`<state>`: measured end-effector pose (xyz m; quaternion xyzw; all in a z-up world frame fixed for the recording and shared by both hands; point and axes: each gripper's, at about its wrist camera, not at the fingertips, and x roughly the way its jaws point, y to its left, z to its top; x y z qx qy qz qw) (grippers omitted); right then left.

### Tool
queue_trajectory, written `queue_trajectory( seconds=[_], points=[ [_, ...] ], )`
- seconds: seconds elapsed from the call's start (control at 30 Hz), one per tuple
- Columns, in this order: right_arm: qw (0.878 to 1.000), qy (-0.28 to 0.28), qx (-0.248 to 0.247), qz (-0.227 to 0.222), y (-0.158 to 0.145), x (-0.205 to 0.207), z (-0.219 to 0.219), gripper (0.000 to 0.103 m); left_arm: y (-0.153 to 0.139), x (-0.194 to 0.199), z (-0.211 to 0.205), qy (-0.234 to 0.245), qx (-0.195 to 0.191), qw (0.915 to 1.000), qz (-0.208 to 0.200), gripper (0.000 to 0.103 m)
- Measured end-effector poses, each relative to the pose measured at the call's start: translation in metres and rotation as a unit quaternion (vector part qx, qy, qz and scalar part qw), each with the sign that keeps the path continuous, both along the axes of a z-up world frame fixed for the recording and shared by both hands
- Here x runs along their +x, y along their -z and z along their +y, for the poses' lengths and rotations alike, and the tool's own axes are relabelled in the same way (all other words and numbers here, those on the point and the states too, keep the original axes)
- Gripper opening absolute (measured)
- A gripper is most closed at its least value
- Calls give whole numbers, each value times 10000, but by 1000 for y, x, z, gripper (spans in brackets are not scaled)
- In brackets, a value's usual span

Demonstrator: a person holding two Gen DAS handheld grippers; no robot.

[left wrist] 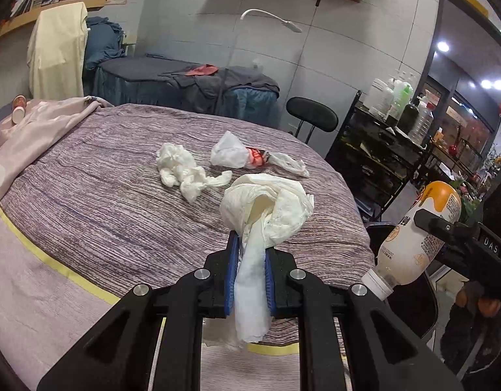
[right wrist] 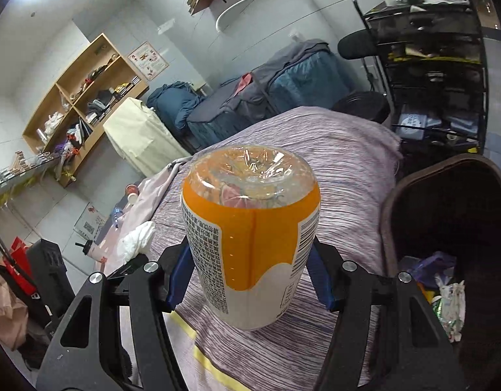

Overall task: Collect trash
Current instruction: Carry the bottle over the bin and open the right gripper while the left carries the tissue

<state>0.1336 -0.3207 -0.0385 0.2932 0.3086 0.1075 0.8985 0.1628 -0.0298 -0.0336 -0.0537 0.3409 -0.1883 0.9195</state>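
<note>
- Gripping a crumpled white tissue wad (left wrist: pixel 266 208), the left gripper (left wrist: pixel 250 260) had its blue pads nearly together, pinching the wad's twisted tail; the bulk bloomed out ahead of the fingertips, a flat strip hung down behind them.
- Wad was lifted clear of the bed (left wrist: pixel 103 195), above its near right part.
- Right gripper (right wrist: pixel 250 260) sat about half open, clamped on a plastic bottle (right wrist: pixel 250 234), blue pads pressed on both sides of the body.
- Bottle: orange-and-white label, fine print, barcode, clear dimpled base facing away from the camera. Left wrist view showed it tilted, its white threaded neck (left wrist: pixel 377 285) pointing down, no cap on it, just off the bed's right edge.
- On the bed, beyond the held wad: second crumpled tissue (left wrist: pixel 185 169) near the middle, and a white plastic bag with a red wrapper (left wrist: pixel 250 156) to its right, apart from it.
- Dark bin (right wrist: pixel 446 228) stood right of the bed, touching or just beside its edge; mixed wrappers lay inside.
- Bedcover was mauve, striped weave, with a yellow band near the front edge.
</note>
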Motion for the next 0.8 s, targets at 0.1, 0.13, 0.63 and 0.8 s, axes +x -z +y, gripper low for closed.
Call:
queue_trajectory(
  seconds=[0.1, 0.13, 0.63, 0.8],
  points=[
    [9998, 206, 11, -20, 1, -12, -20, 62, -3, -5, -15, 134, -64, 9999, -23, 15],
    [9996, 286, 29, -21, 3, -15, -27, 62, -3, -8, -19, 173, -84, 9998, -36, 15],
    [9808, 1618, -843, 686, 55, -54, -122, 62, 3, -28, -106, 1028, 88, 9947, 36, 15],
    [9758, 1653, -975, 1045, 83, -51, -128, 62, 5, -33, -125, 1220, 176, 9924, 50, 15]
  ],
)
